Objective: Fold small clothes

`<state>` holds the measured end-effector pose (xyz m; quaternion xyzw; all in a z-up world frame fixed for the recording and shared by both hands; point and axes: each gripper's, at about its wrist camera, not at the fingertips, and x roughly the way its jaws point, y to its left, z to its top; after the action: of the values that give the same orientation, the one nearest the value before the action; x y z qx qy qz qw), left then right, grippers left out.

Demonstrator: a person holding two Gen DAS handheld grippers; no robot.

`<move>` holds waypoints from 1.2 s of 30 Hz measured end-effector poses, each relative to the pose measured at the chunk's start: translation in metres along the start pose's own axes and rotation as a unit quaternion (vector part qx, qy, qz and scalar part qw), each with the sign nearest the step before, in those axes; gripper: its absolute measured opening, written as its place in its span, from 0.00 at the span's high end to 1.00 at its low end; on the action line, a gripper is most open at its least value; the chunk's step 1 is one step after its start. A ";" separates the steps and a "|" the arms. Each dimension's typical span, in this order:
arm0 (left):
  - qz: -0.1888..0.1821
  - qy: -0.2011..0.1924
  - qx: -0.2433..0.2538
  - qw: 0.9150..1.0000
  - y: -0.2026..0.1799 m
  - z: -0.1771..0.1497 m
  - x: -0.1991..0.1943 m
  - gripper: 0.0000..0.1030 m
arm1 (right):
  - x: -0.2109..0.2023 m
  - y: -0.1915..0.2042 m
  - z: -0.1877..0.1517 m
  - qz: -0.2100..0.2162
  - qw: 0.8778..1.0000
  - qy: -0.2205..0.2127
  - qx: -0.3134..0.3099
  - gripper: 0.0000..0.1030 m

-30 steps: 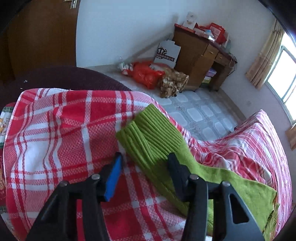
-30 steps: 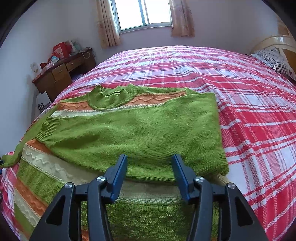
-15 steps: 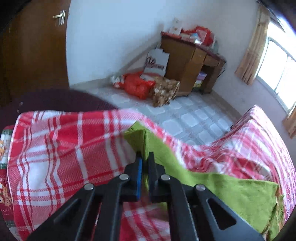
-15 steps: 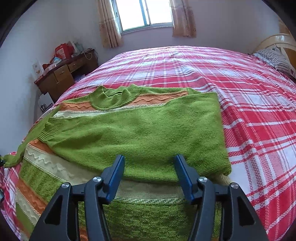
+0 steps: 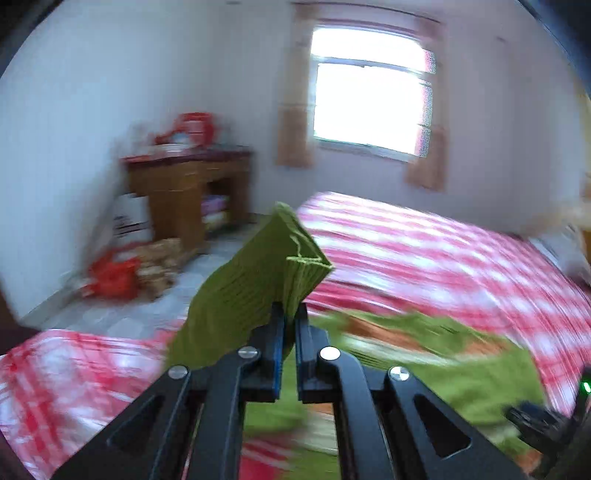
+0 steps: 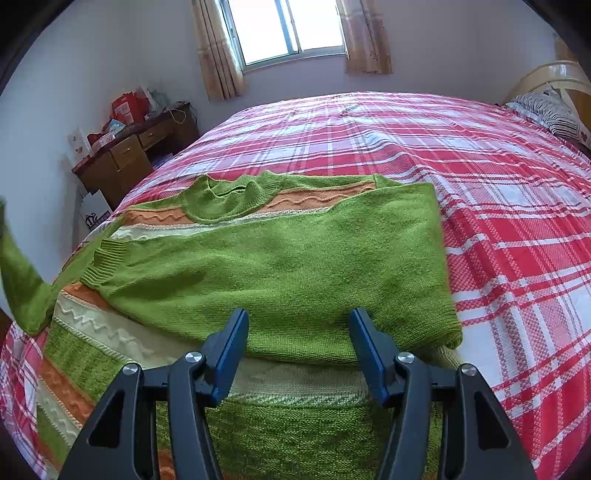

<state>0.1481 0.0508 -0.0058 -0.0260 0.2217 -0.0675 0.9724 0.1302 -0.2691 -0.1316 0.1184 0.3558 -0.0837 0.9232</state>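
A green knitted sweater (image 6: pixel 280 266) with orange and cream bands is spread on a red and white plaid bedspread (image 6: pixel 498 206), its neckline turned toward the window (image 6: pixel 291 29) and its right side already folded across the body, so that a ribbed cuff lies near the left edge of the garment. The left gripper (image 5: pixel 290 317) is seen with its jaws pressed together on the ribbed cuff of the other sleeve (image 5: pixel 258 280), which is pinched at the very tips and stands up and away from them, raised clear of the bedspread (image 5: pixel 424 251); the rest of that view is blurred, with the body of the sweater (image 5: pixel 461 373) visible below and to the right of the jaws. In the right wrist view the same lifted sleeve (image 6: pixel 18 277) is seen at the far left edge, hanging up off the bed. The right gripper (image 6: pixel 299 354) is held above the near part of the sweater with its jaws roughly half apart; the lower edge of the folded green panel is framed between them, but nothing is gripped and the blue pads (image 6: pixel 231 350) are clear of the knit. A wooden desk (image 6: pixel 136 155) piled with red items stands against the wall to the left of the bed.
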 end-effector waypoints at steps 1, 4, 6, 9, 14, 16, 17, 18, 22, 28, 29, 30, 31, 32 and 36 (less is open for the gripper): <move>-0.018 0.010 0.015 1.000 -0.022 -0.008 0.006 0.95 | 0.000 0.000 0.000 0.001 1.000 0.000 0.001 0.43; -0.058 0.050 0.038 0.996 -0.068 -0.031 0.025 0.95 | 0.000 -0.001 0.000 0.004 1.000 -0.001 0.003 0.43; -0.061 0.075 0.062 0.993 -0.092 -0.049 0.037 0.95 | 0.000 -0.002 0.000 0.007 1.000 -0.002 0.005 0.43; -0.059 0.124 0.082 0.987 -0.106 -0.071 0.051 0.95 | 0.000 -0.003 0.000 0.008 1.000 -0.002 0.006 0.43; -0.078 0.156 0.064 0.983 -0.092 -0.079 0.037 0.58 | 0.000 -0.004 0.000 0.010 1.000 -0.001 0.007 0.43; -0.071 0.141 0.050 0.986 -0.076 -0.078 0.017 0.20 | -0.001 -0.005 0.000 0.014 1.000 0.000 0.010 0.43; -0.066 0.128 0.045 0.989 -0.068 -0.082 0.012 0.18 | -0.002 -0.005 0.001 0.019 1.000 0.001 0.013 0.43; -0.056 0.109 0.039 0.992 -0.056 -0.084 0.003 0.18 | -0.005 -0.005 0.003 0.026 1.000 -0.001 0.017 0.43; 0.000 0.091 -0.013 0.996 -0.011 -0.095 -0.007 0.18 | -0.016 0.017 0.014 0.113 0.992 -0.007 0.050 0.43; 0.017 0.118 -0.087 0.989 0.019 -0.114 0.008 0.20 | 0.019 0.095 0.032 0.176 0.984 0.039 0.002 0.43; 0.014 0.116 -0.089 0.989 0.018 -0.114 0.007 0.19 | 0.029 0.106 0.032 0.170 0.984 0.048 -0.007 0.43; 0.007 0.116 -0.094 0.989 0.018 -0.115 0.007 0.17 | 0.040 0.116 0.032 0.160 0.985 0.059 -0.014 0.43; -0.001 0.114 -0.096 0.989 0.017 -0.116 0.007 0.12 | 0.049 0.123 0.031 0.155 0.986 0.067 -0.019 0.43; -0.006 0.113 -0.094 0.989 0.018 -0.117 0.009 0.08 | 0.058 0.131 0.029 0.153 0.985 0.075 -0.025 0.43; -0.006 0.110 -0.087 0.990 0.011 -0.117 0.007 0.07 | 0.065 0.151 0.026 0.106 0.990 0.056 -0.074 0.67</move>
<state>0.1049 0.0582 -0.1150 -0.1043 0.3318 -0.0567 0.9358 0.2306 -0.1358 -0.1331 0.0912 0.3980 0.0478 0.9116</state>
